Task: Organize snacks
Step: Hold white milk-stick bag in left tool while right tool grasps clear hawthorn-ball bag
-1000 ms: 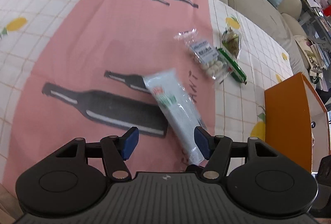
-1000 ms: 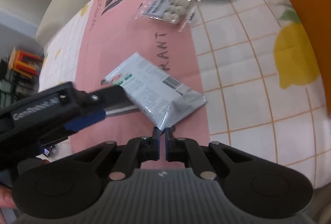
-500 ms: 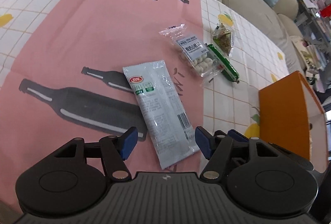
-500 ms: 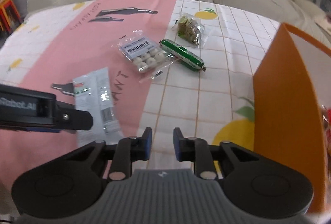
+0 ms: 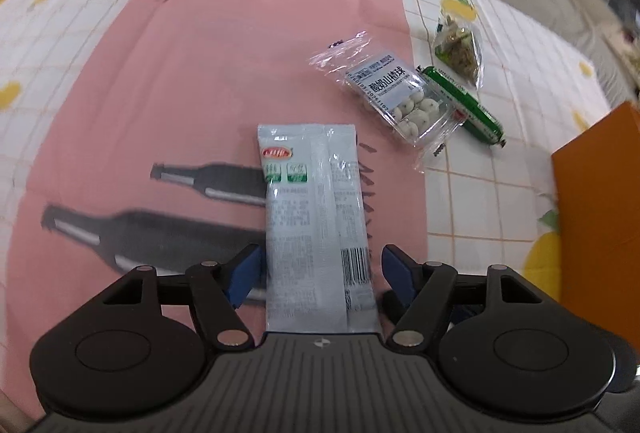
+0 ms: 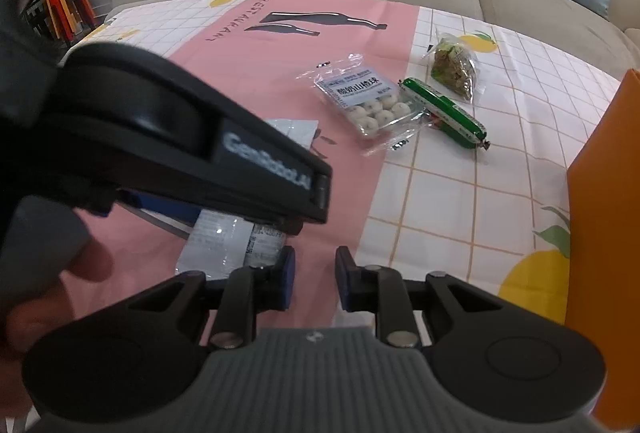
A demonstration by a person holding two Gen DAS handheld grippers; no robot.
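The left gripper is spread wide, its fingers straddling the near end of the pale snack packet lying flat on the pink tablecloth, gripping nothing. The right gripper stands partly open and empty, near the orange box at right

From the right wrist, the left tongs' body covers most of the pale snack packet, leaving only its two ends showing. The orange box is cut off by the picture's right edge in both views. Small print on the packet is too blurred to read.
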